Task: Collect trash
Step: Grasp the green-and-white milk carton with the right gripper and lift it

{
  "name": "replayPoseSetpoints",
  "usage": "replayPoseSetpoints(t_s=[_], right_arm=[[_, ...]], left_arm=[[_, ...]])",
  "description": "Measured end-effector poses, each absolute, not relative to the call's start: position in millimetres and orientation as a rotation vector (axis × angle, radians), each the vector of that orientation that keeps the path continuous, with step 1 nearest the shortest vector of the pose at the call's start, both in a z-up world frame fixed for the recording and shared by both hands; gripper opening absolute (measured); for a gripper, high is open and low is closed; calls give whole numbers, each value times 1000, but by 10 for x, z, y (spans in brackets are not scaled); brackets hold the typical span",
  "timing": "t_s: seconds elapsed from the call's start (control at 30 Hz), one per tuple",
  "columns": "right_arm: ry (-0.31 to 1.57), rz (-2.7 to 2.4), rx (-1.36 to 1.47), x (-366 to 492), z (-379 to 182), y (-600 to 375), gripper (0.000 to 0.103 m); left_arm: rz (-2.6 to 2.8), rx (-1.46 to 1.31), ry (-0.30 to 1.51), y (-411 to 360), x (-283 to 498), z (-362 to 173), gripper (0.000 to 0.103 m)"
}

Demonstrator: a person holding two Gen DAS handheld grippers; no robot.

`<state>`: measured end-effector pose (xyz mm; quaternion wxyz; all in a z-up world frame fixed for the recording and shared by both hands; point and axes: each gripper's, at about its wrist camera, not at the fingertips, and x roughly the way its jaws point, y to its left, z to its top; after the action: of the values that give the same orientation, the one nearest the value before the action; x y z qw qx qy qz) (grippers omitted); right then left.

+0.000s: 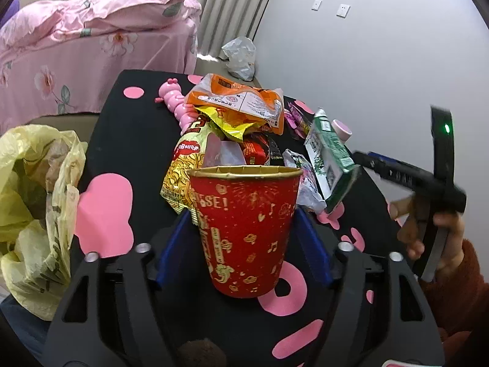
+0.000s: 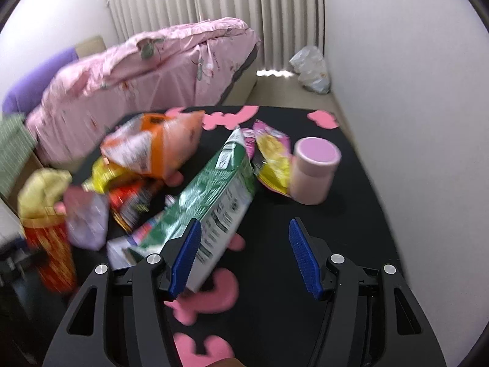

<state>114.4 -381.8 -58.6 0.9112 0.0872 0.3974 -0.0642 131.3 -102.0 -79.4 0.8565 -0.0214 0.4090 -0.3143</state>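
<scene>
A red paper cup [image 1: 244, 232] with a gold rim stands upright on the black table [image 1: 128, 140], between the blue fingers of my left gripper [image 1: 243, 244]. Its jaws stand wide on either side of the cup and do not squeeze it. Behind the cup lies a heap of trash: an orange packet [image 1: 235, 98], a yellow noodle packet [image 1: 180, 171] and a tilted green-and-white carton [image 1: 330, 159]. My right gripper [image 2: 246, 258] is open; the carton [image 2: 220, 195] leans against its left finger [image 2: 186, 257], with its lower end between the jaws.
A crumpled yellow plastic bag [image 1: 36, 208] hangs off the table's left edge. A pink bottle [image 2: 314, 168] stands at the right, a pink caterpillar toy [image 1: 172, 98] at the back. A hand [image 1: 443, 232] holds the right gripper. A bed [image 1: 76, 49] and a white bag [image 1: 240, 58] lie beyond.
</scene>
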Motion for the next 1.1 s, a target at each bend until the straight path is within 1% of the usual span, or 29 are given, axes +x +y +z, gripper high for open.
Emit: replayPoseSetpoints(t_s=[0.07, 0.2, 0.23, 0.3, 0.43, 0.6, 0.7, 0.9, 1.1], right_arm=[[813, -126, 232, 1263, -612, -3832, 57], [852, -92, 297, 1470, -671, -3839, 57], [847, -73, 319, 1503, -666, -3828, 57], [833, -65, 329, 1548, -638, -3785, 57], [851, -104, 310, 1779, -697, -3698, 57], [964, -174, 300, 1987, -942, -3744, 57], [976, -121, 301, 1872, -977, -3749, 57], [978, -98, 189, 1413, -955, -3768, 57], [914, -91, 177, 1009, -883, -3898, 57]], left_arm=[[-654, -38, 846, -1013, 1298, -771, 71], [-637, -57, 808, -952, 1308, -694, 78], [-634, -61, 798, -940, 1316, -674, 81], [-616, -69, 772, -927, 1326, -647, 83], [-604, -49, 789, -974, 1366, -665, 83], [-607, -31, 826, -1002, 1373, -712, 83], [-623, -47, 849, -986, 1391, -746, 83], [-675, -73, 884, -1042, 1409, -778, 82], [-772, -60, 934, -1426, 1519, -707, 82]])
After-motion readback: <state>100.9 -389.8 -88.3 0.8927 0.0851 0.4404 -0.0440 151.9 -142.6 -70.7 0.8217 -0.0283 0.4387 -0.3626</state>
